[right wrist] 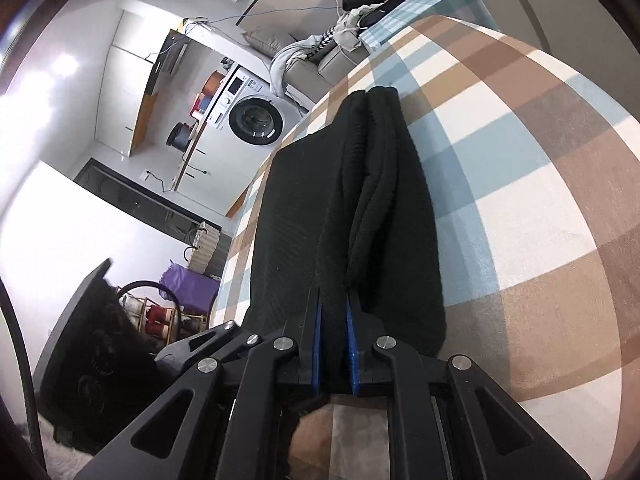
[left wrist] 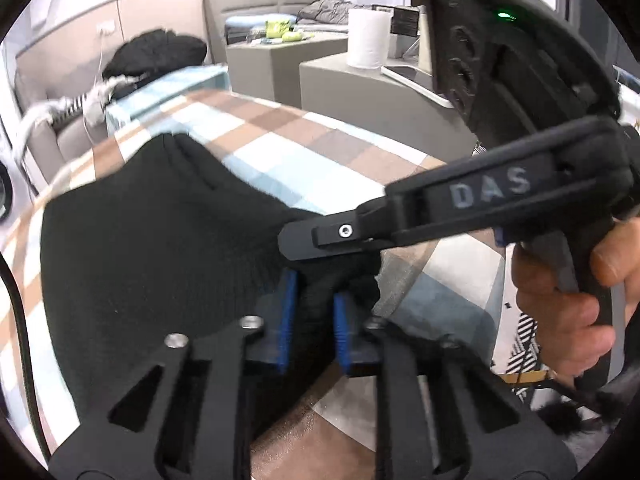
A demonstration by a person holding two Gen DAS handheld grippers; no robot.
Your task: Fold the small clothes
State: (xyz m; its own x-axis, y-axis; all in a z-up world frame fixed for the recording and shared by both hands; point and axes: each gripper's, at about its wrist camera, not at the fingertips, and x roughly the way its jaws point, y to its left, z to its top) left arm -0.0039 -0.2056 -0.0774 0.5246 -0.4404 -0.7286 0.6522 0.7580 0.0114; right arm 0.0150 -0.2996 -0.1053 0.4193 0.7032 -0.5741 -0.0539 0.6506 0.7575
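Observation:
A black knitted garment (left wrist: 160,240) lies on the plaid tablecloth (left wrist: 280,140), partly folded with a bunched ridge along its length (right wrist: 372,184). My left gripper (left wrist: 314,312) is shut on the garment's near edge, black cloth pinched between its blue pads (left wrist: 286,320). In the left wrist view the right gripper (left wrist: 320,240) reaches in from the right, held by a hand (left wrist: 560,300), its fingertip just above the same edge. In its own view the right gripper (right wrist: 334,336) is shut on a fold of the garment between blue pads (right wrist: 352,344).
Grey sofa blocks (left wrist: 272,60) with a paper roll (left wrist: 368,38) stand beyond the table. A dark cushion and loose clothes (left wrist: 156,54) lie on a sofa at far left. A washing machine (right wrist: 256,120) and shelves sit off the table's left side.

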